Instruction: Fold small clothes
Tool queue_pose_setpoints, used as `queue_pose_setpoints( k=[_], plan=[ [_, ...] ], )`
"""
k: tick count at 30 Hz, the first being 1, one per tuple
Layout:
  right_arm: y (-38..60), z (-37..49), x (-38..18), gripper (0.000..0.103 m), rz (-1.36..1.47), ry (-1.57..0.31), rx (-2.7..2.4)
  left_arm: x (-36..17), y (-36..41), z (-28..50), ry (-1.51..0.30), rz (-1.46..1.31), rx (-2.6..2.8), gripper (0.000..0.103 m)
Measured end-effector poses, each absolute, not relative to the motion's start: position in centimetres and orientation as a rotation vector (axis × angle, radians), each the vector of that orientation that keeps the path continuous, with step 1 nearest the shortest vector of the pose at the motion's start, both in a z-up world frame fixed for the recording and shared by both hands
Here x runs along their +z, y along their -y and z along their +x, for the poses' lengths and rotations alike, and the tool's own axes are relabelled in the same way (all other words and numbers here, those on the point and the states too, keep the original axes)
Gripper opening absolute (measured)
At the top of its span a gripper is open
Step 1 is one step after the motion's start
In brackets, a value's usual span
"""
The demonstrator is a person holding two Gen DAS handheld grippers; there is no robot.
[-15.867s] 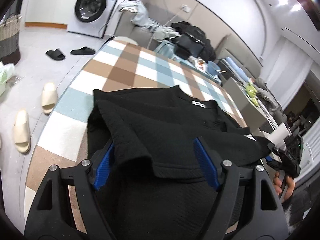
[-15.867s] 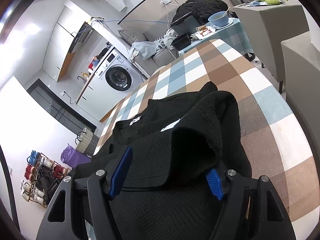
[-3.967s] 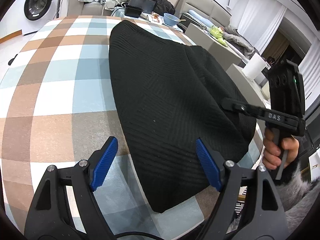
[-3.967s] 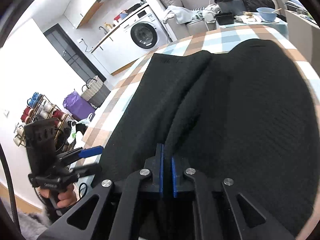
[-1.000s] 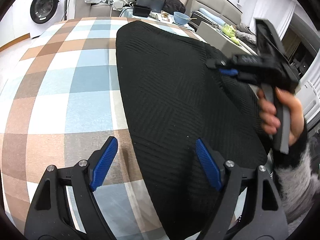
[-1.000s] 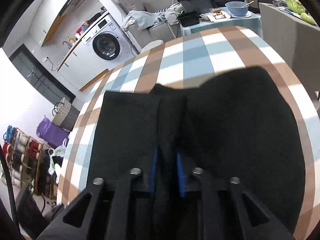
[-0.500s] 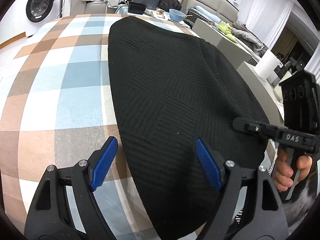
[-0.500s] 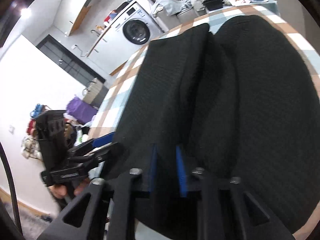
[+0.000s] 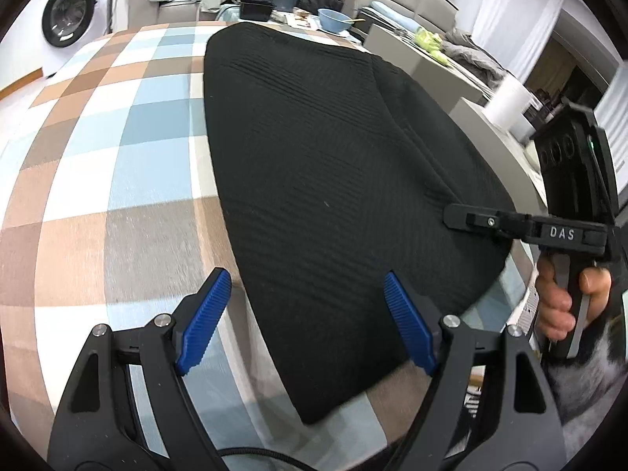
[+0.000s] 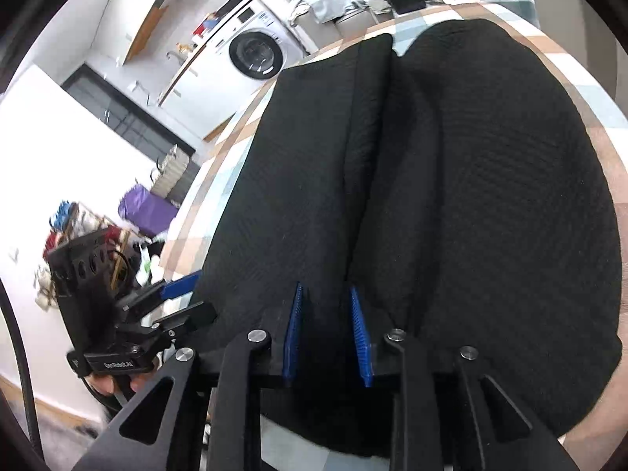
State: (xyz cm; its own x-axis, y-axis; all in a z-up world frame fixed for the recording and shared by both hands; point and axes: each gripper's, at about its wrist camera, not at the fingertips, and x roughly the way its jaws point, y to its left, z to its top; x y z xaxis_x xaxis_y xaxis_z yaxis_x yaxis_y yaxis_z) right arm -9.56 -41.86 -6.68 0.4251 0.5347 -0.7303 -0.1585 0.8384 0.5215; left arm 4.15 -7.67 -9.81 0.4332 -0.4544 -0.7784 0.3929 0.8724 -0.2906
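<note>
Since a second ago the right hand has swung back from over the garment to its near edge, and the black knit top (image 9: 325, 165) now lies flat with a long lengthwise fold running down it, where much earlier it sat bunched up with the collar label showing. Left to right: the checked tabletop (image 9: 117, 180) is bare on the left; the left tongs (image 9: 304, 324) hover wide over the top's near-left edge, one blue pad over the cloth of the table, the other over the knit, nothing gripped. The top itself runs away from the camera down the middle of the tabletop, its near corner hanging toward the table edge. On the right, the right tongs (image 10: 327, 331) sit at the near hem straddling the raised ridge of the fold; jaws narrow and opening, black fabric between the pads but apparently being let go, not pinched. Right hand (image 9: 565, 298) shows on the grip in the left view. Step in hand, as I read it: finishing the lengthwise fold and releasing it. Next move likely calls for both tongs to take the near hem at its two corners and carry it toward the far end for a crosswise fold; the thick knit may spring the ridge back open, so it should be pressed flat first. Washing machine (image 9: 68, 13) and a blue bowl (image 9: 333, 19) sit behind, unrelated.
</note>
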Motion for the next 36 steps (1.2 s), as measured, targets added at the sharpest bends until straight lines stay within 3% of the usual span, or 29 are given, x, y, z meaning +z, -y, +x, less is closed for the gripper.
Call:
queue_pose_setpoints(
  k=[16,18,20,22,27,30,31,32,36],
  plan=[
    [41.6,-10.1,-6.7,0.033,0.267,-1.024,0.497,-9.8,6.6,2.0,-0.971,-0.02,-0.519,0.078],
    [41.2,-10.2,-6.9,0.031,0.253,-0.993,0.503,-9.8,6.5,2.5,-0.97,-0.024,-0.496,0.078],
    [41.0,-10.4,-7.0,0.019,0.262,-0.943,0.523,-9.7,6.4,3.1,-0.981,-0.05,-0.485,0.078],
    [40.8,-10.5,-6.7,0.014,0.266,-0.904,0.547,-9.5,6.1,3.5,-0.98,-0.068,-0.478,0.078],
    [41.6,-10.1,-7.7,0.012,0.25,-0.981,0.553,-9.0,5.2,4.7,-0.968,-0.115,-0.452,0.078],
    [43.2,-9.7,-7.7,0.027,0.327,-0.991,0.57,-8.9,4.7,5.7,-0.965,-0.168,-0.456,0.078],
    [43.8,-9.6,-7.2,0.041,0.341,-0.96,0.562,-8.9,4.7,6.0,-0.966,-0.182,-0.455,0.078],
    [44.4,-9.4,-6.7,0.046,0.352,-0.923,0.544,-9.0,4.6,6.5,-0.967,-0.199,-0.449,0.078],
    [46.0,-6.7,-7.2,0.045,0.357,-0.954,0.38,-9.3,4.8,8.3,-0.982,-0.252,-0.409,0.078]
  ],
)
